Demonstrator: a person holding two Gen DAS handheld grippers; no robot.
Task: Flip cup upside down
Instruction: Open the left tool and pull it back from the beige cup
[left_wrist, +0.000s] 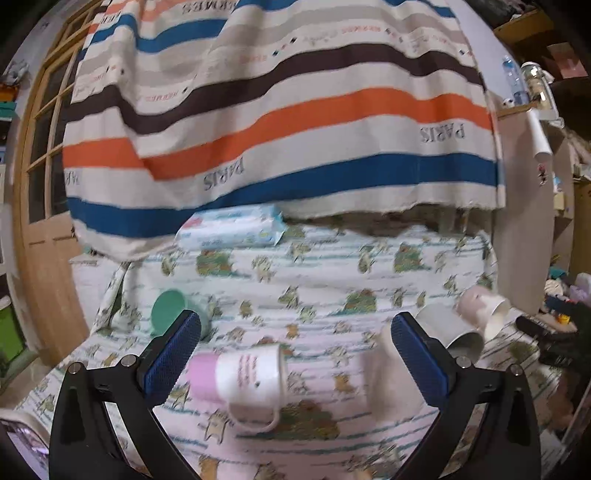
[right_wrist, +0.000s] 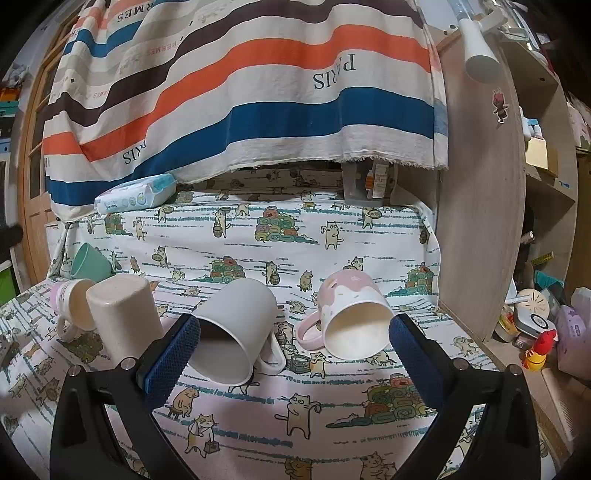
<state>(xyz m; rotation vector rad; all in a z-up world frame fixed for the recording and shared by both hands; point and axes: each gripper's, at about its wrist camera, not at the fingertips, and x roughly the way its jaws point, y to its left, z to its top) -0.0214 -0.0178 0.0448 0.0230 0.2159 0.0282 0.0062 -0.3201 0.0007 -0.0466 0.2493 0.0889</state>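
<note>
My right gripper (right_wrist: 293, 352) hangs wide open, empty, over the cat-print cloth (right_wrist: 258, 413); the grey mug (right_wrist: 234, 328) lies on its side between its fingers. My left gripper (left_wrist: 295, 354) gapes over a blurred, seemingly toppled pink-and-white mug (left_wrist: 242, 376). Wipes pack (right_wrist: 136, 194) sits at the far-left edge.

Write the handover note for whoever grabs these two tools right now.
Left tool: open, empty, above the pink-and-white mug, which lies on its side.
Right tool: open, empty, facing the grey mug and the pink donut mug, both on their sides.
Done: the beige cup stands upside down.
Left: those three mugs, and the green cup, also tipped over.
</note>
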